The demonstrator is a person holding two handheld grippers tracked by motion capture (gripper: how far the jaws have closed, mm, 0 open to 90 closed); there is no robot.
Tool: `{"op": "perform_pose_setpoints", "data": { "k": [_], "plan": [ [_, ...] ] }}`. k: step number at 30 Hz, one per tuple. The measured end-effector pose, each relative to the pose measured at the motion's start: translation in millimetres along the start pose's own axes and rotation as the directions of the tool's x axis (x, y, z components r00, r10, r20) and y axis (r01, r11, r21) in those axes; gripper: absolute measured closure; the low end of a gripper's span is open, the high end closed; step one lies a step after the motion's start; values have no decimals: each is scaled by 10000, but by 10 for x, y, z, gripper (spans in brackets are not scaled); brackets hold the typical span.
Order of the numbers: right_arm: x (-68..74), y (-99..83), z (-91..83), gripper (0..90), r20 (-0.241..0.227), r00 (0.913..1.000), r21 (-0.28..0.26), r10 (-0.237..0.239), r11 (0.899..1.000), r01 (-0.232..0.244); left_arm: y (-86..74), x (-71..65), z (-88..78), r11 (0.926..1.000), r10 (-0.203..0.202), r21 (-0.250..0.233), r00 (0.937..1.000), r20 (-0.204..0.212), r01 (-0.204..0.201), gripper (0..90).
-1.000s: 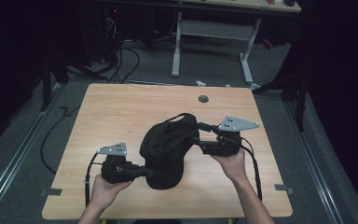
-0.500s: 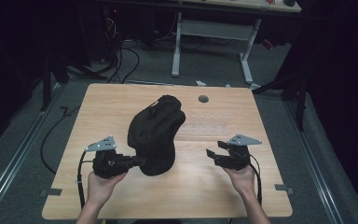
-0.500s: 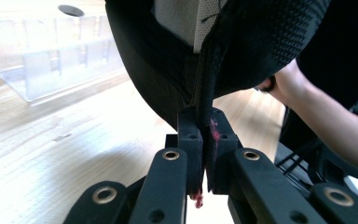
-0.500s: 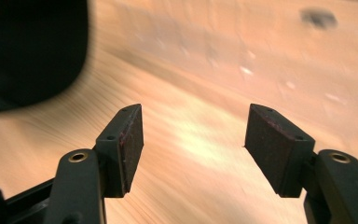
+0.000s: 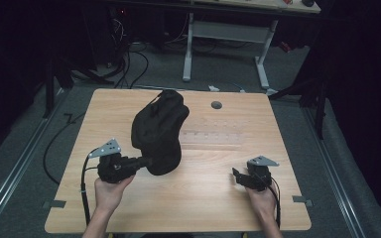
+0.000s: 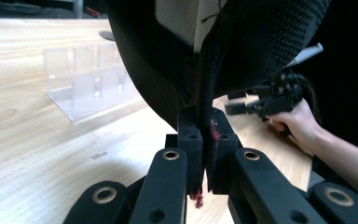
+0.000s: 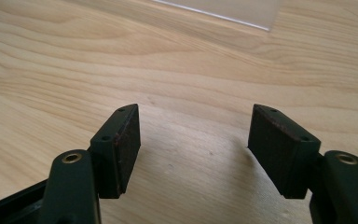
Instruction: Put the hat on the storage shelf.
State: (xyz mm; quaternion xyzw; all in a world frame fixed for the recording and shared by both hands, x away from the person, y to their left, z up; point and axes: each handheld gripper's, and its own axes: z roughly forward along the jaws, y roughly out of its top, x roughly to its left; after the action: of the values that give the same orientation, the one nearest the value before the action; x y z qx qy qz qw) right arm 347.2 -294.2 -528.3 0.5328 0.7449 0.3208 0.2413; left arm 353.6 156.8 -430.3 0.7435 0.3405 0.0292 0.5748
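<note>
In the left gripper view, the soft black fabric bag (image 6: 223,42) runs off the top edge, so its upper part is cut away, and it hides much of the pale wooden table (image 6: 37,140) behind it. A pale mesh patch on the bag is cut by the same edge. The clear plastic rack (image 6: 91,81) is partly covered by the bag on its right side. In the high view, the bag's shape is too dark to make out seams or straps. In the right gripper view, the clear rack's corner (image 7: 233,9) is cropped at the top edge.
</note>
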Motion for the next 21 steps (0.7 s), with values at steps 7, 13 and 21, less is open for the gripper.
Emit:
{"op": "perform_pose_setpoints", "data": {
  "k": [7,13,21],
  "plan": [
    [-10,-19,18,333,179,9998,158,126,9998,-128,142,25,6,9989,302,-332,9979,-576,-321,866],
    [-4,-20,17,330,192,9997,167,139,9998,-142,285,95,63,9980,413,-437,9938,-1031,-460,866],
    [-7,-20,17,329,178,9998,168,112,9998,-115,432,179,174,9972,529,-444,9875,-1487,-601,866]
  ]
}}
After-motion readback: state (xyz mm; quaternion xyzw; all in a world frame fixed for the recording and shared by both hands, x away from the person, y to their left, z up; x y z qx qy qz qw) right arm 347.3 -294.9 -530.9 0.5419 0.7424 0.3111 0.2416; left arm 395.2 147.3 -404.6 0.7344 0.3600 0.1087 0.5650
